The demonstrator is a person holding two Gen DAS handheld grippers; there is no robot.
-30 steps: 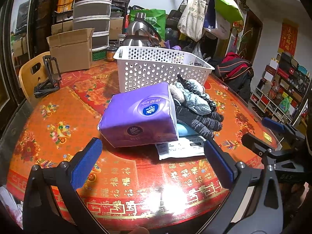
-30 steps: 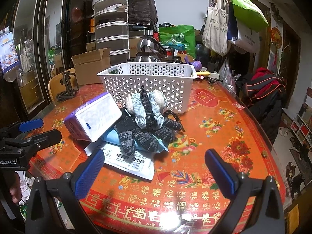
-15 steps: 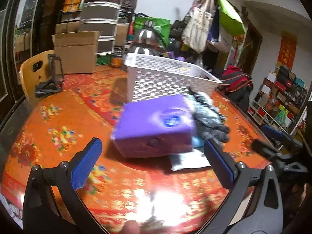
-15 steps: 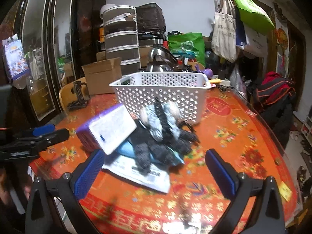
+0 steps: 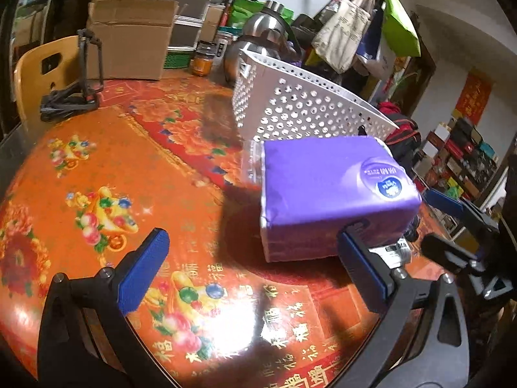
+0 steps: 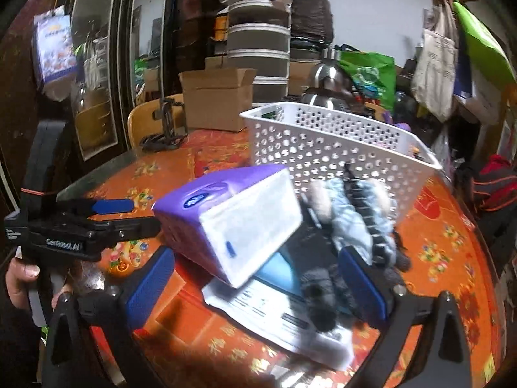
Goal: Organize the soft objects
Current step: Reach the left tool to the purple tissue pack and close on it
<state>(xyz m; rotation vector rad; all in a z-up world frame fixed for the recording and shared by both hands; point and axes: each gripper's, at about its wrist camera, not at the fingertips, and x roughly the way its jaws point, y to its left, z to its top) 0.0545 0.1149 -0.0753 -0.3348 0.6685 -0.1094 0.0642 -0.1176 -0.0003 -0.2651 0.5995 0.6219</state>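
**Both grippers spread wide at the purple tissue pack**

I took the purple tissue pack [image 5: 329, 194] as my landmark. It lay tilted on the tabletop [image 5: 129, 168], propped on the heap beneath it, just in front of the white perforated basket [image 5: 300, 110]. My left gripper [image 5: 252, 274] was at its near side, fingers [image 5: 142, 271] spread wide and holding nothing; the right-hand pad overlapped the pack's lower corner in view, but I could not tell whether it touched. The pack hid nearly everything behind it from that camera.

My right gripper [image 6: 258, 284] hovered low before the pack's white end face, also wide open and empty. To the right of the pack, I saw the pale blue-grey soft bundle [image 6: 352, 213] and the dark knitted gloves [image 6: 320, 297] lying on a flat white packet [image 6: 278, 320], all smeared by blur. A blue item under the pack was mostly covered; I could not identify it.
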